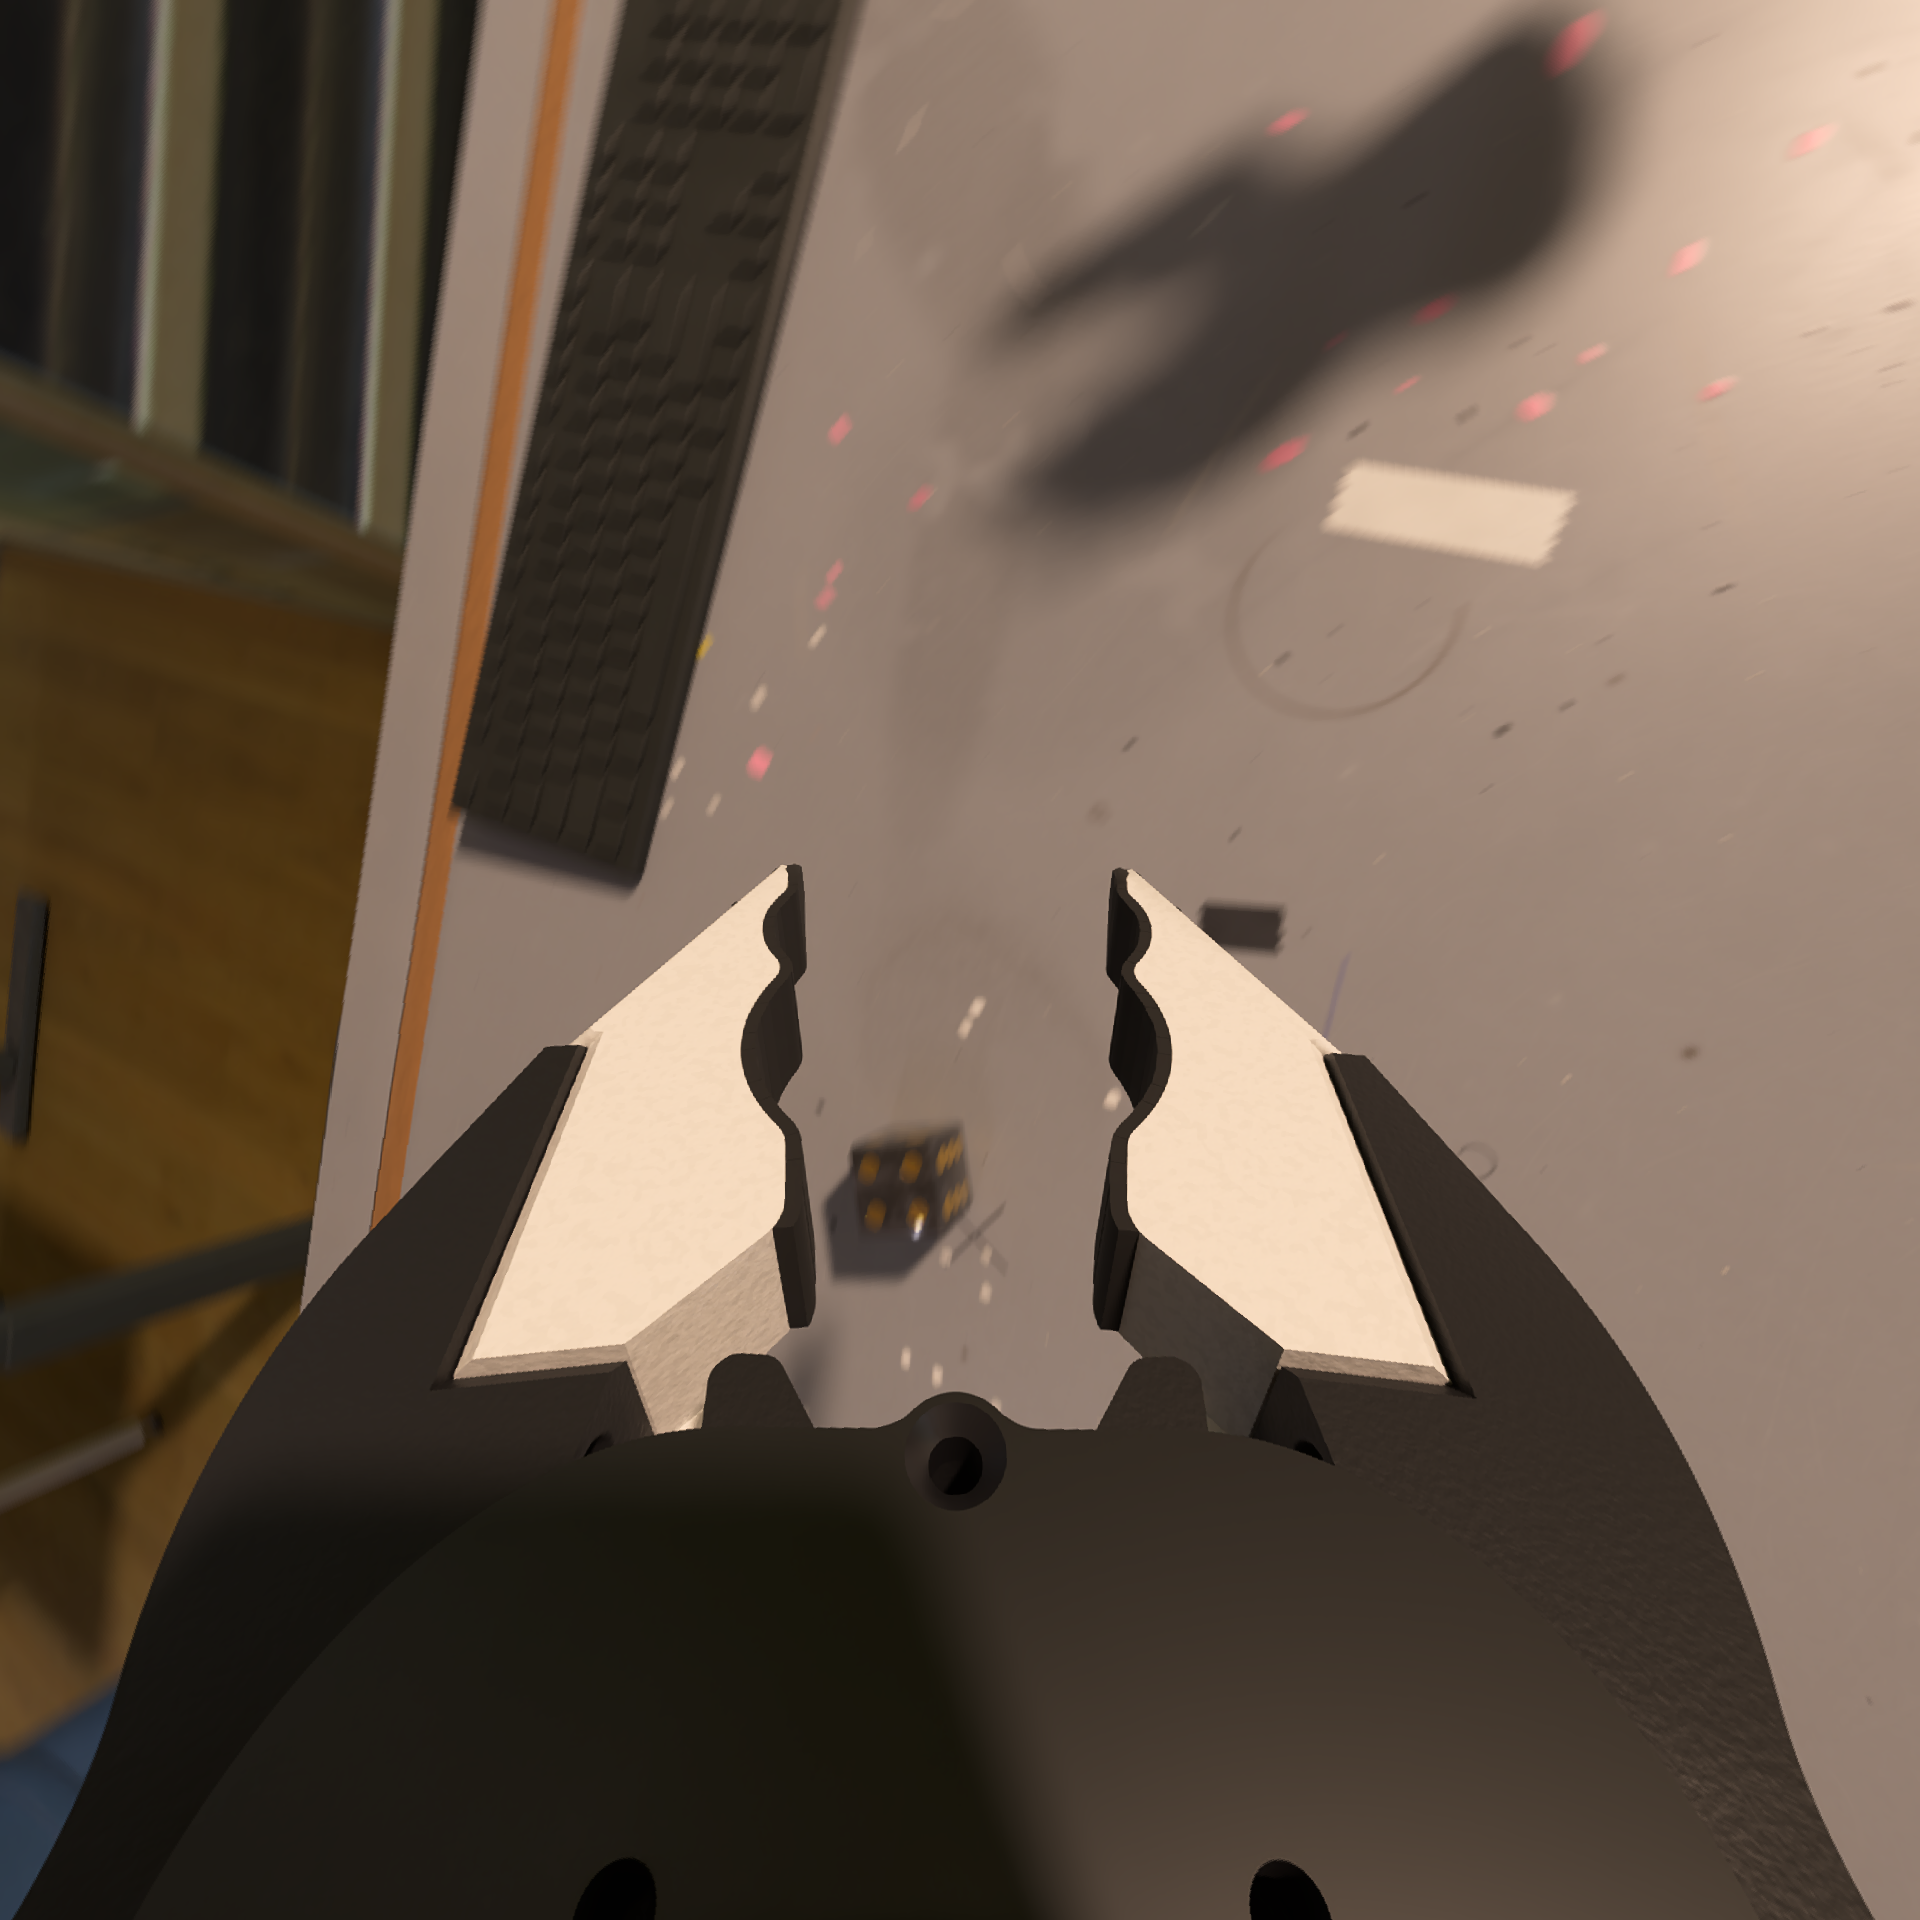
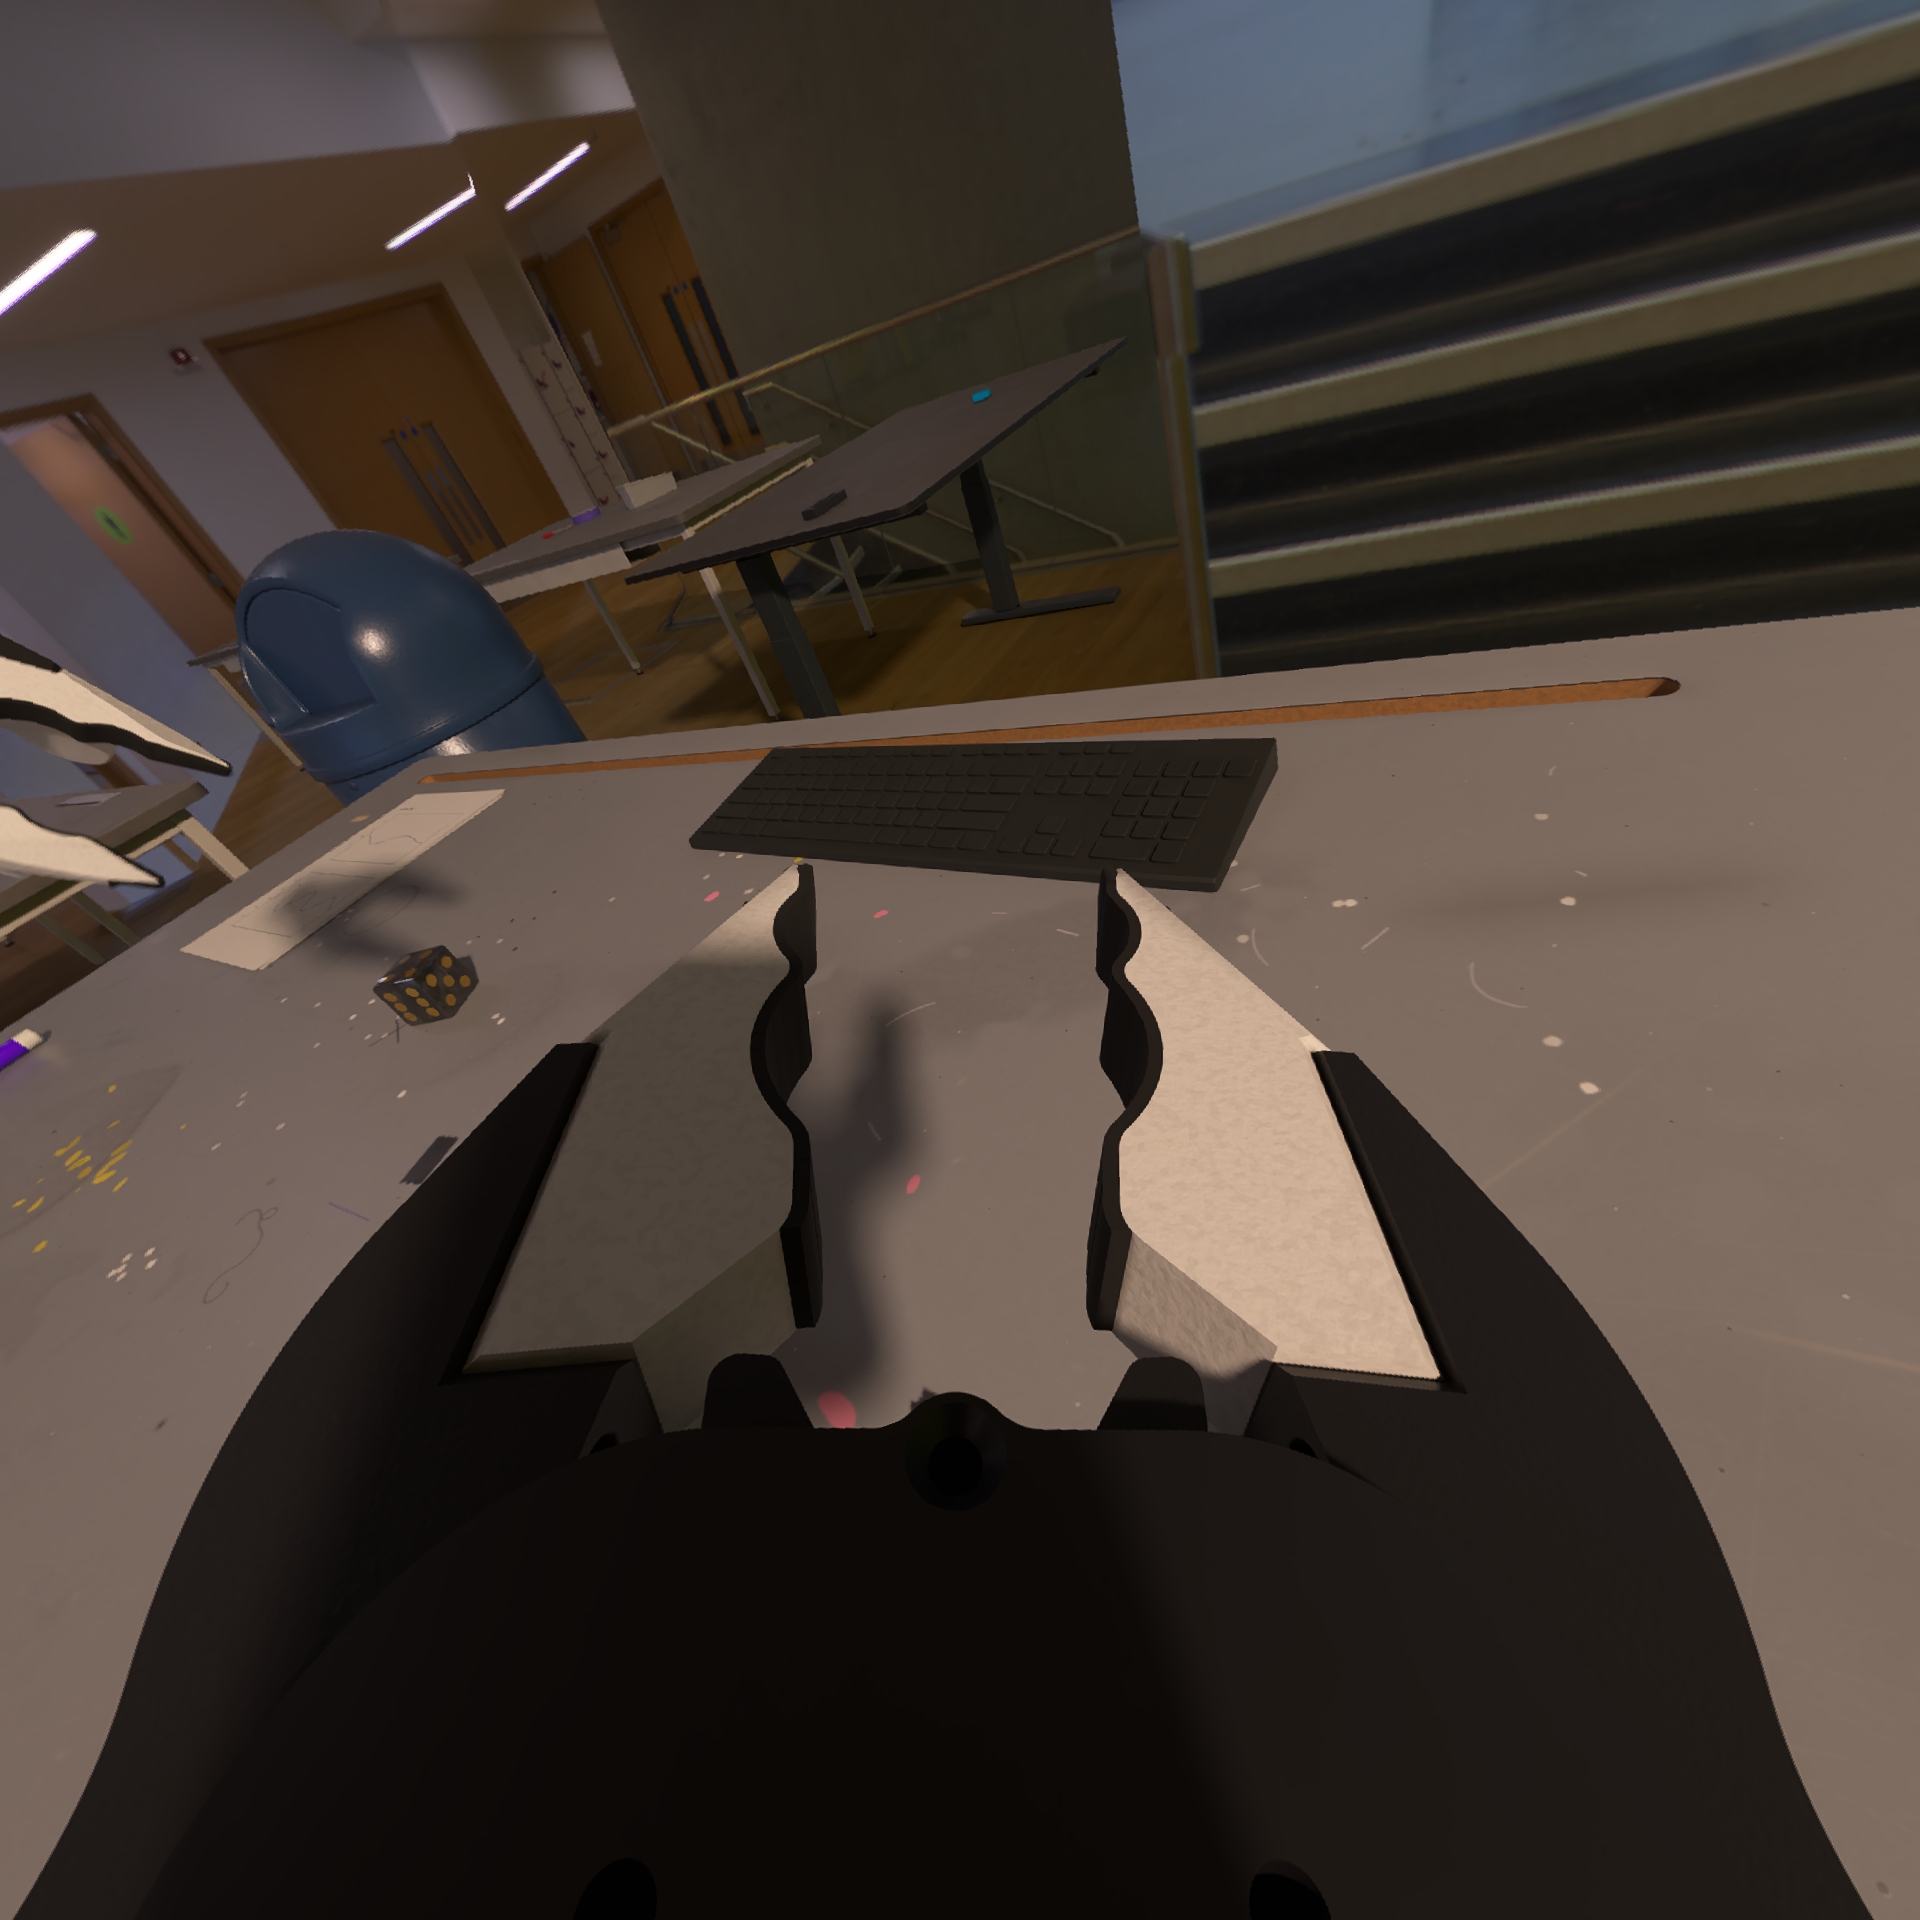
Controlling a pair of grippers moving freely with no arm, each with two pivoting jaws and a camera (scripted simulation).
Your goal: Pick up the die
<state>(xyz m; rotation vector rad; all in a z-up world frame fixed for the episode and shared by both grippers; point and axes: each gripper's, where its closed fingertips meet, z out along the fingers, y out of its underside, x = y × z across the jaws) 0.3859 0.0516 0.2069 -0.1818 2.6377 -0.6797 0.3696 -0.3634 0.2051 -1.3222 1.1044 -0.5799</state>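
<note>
While the left gripper (image 1: 956,883) hangs above the table (image 1: 1558,1039) with its jaws spread wide and nothing between them, the die (image 1: 910,1184) lies on the grey surface below, seen in the gap between the two fingers and nearer the left one. The die is black with gold pips and rests apart from both fingers; the left wrist view is blurred, so its exact tilt is hard to judge. A black keyboard (image 1: 665,416) lies farther off along the table's orange-trimmed edge, and a white strip (image 1: 1449,514) sits well apart on the right, beside a faint ring mark. A dark shadow falls across the far part of the table.

In the right wrist view, the right gripper (image 2: 956,883) is also wide open and empty, low over the table (image 2: 1558,1039) and pointing toward the keyboard (image 2: 987,810). The die (image 2: 426,982) sits well to the left of its fingers, near a pale sheet of paper (image 2: 343,883). The left gripper's fingers (image 2: 94,727) show at the left edge, above and beyond the die. A purple marker (image 2: 16,1049) lies at the table's left edge. Beyond the table stand a blue bin (image 2: 384,665), other desks (image 2: 883,468) and a staircase (image 2: 1558,416).
</note>
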